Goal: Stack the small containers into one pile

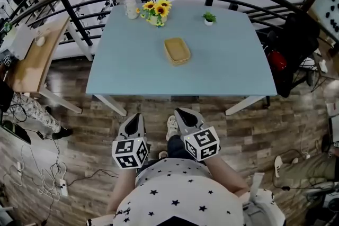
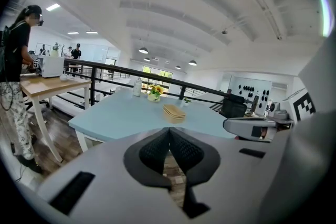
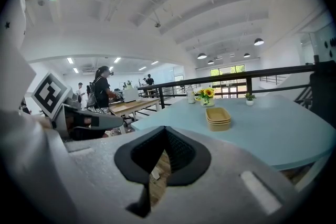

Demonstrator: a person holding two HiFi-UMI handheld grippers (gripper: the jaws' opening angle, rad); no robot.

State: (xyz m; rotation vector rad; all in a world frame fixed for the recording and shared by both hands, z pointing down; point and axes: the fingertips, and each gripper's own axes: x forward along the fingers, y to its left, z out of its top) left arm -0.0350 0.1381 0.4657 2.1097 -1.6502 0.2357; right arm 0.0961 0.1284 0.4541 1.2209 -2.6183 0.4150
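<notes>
Left gripper at lower center-left of frame, fingers pressed together, nothing between. Small containers sit nested in 1 pile mid-frame on the blue worktop, well apart from both grippers. They look light, stiff, thin-walled, maybe slippery; best pinched at a short-side rim. Right gripper at lower center, fingers also together, empty.

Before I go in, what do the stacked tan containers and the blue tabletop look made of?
Stacked containers: matte tan, thin rounded rims, nesting closely; likely moulded fibre or plastic, hard to tell which.
Table top: pale blue, smooth, even, no grain visible; probably painted or laminated board.
</notes>
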